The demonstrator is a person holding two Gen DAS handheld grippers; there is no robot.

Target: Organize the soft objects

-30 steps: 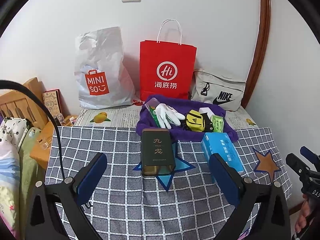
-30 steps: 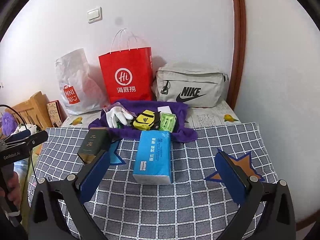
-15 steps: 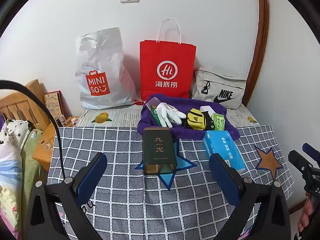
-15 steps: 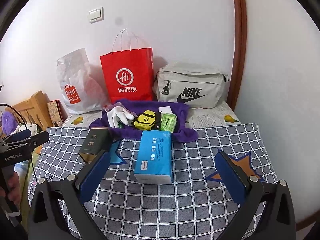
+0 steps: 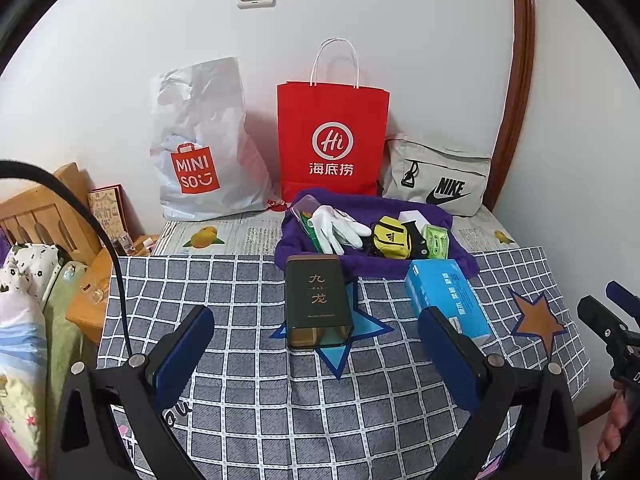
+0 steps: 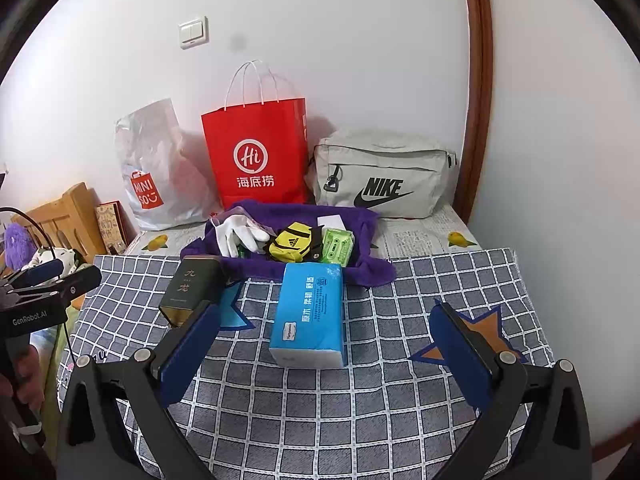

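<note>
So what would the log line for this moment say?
left gripper: open, empty | right gripper: open, empty | tissue pack: untouched | white glove: on purple cloth

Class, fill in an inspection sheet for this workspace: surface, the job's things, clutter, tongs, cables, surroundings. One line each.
Surface: checked cloth with star patches.
Job's things: purple towel holding a white glove, yellow pouch and green packet; blue tissue pack lying in front of it.
Clutter: dark tin lying on a blue star.
Tongs: left tongs open, empty; right tongs open, empty.
Cables: black cable arcing at left.
Surroundings: white wall, Miniso bag, red bag, Nike bag, wooden headboard.
</note>
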